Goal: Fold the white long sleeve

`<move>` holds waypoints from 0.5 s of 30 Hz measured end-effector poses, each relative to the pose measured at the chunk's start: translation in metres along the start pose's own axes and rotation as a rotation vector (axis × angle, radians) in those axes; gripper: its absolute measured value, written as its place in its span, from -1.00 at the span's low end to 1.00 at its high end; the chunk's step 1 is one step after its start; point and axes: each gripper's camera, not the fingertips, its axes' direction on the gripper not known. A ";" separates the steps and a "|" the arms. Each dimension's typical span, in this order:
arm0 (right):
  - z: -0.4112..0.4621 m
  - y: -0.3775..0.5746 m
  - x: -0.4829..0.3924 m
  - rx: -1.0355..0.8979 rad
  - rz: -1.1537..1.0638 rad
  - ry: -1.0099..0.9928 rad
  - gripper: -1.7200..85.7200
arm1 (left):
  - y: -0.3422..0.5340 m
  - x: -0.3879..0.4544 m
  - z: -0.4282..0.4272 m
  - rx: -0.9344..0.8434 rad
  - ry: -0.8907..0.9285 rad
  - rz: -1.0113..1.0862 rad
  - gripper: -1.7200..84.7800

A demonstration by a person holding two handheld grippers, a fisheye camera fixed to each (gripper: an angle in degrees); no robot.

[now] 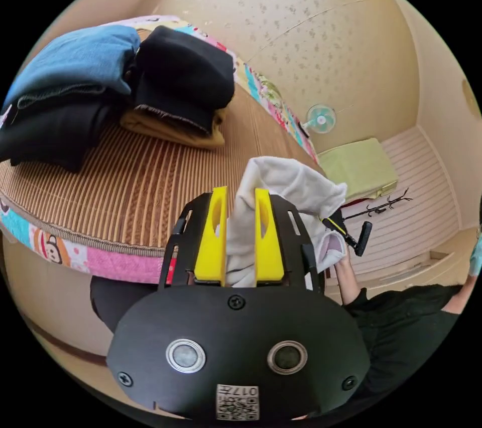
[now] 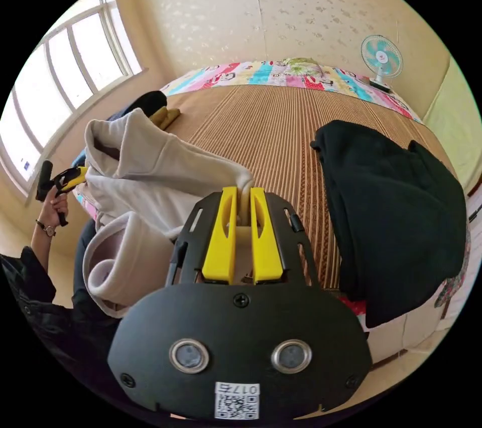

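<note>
The white long sleeve appears to be soft, thick fleece: light, limp, apt to bunch, not slippery. It is best taken at hems or shoulder seams. It hangs in the air between both claws, off the edge of the bed, not yet laid flat. The right claw is clamped on a fold of it; a cuff droops just beside. The left claw likewise pinches a bunched fold; which part is probably the body, though bunching obscures this.

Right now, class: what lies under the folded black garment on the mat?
Under the folded black garment a mustard-brown folded piece shows at its edges, resting on the striped mat. Its middle is covered.
</note>
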 end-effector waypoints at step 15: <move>0.103 -0.028 0.036 -0.417 -0.033 -0.031 -0.79 | -0.060 0.086 0.133 -0.228 -0.342 0.420 -0.62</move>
